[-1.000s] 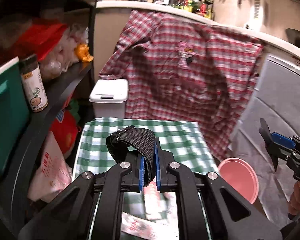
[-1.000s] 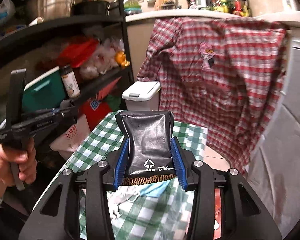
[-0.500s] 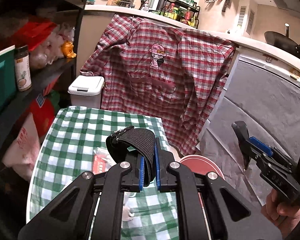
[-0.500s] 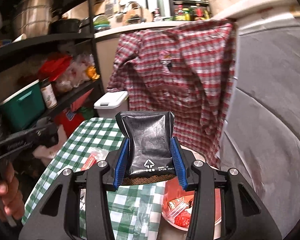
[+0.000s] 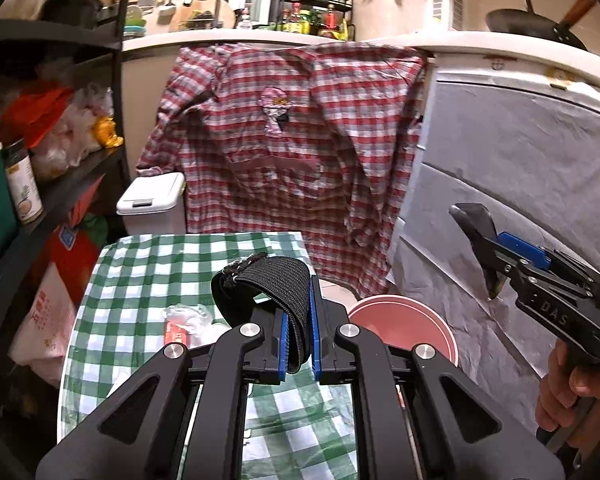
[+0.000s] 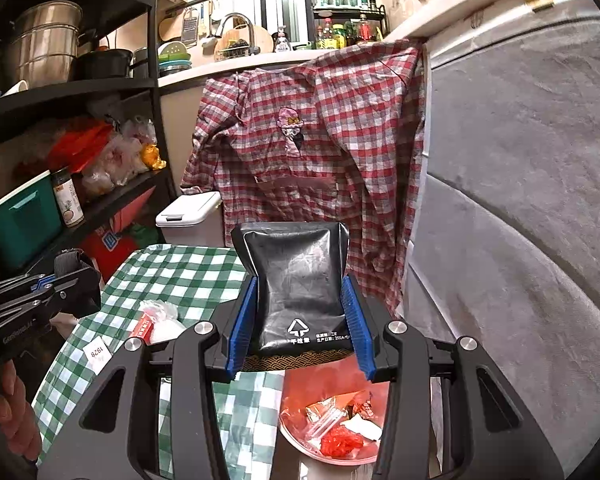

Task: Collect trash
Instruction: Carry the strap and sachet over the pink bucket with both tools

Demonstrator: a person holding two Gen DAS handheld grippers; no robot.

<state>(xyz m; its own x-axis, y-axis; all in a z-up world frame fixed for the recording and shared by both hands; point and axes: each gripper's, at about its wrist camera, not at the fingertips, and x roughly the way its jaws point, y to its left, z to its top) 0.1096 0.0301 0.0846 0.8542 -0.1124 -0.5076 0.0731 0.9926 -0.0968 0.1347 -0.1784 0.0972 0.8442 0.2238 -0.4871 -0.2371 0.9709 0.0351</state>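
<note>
Left jaws clamped nearly closed on black strap (image 5: 278, 286), right jaws half-spread gripping black pouch (image 6: 300, 284)

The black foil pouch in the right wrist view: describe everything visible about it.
The black foil pouch is a glossy, crinkled, slightly puffed packet with sealed flat edges at its top. White print near its bottom shows a triangular recycling mark and small text; a gold wave-patterned band runs along the lower edge. It stands upright, clamped by its sides between the blue ribbed pads of the right hand-held gripper, above the red plastic bin of wrappers. Nothing else touches it.
</note>
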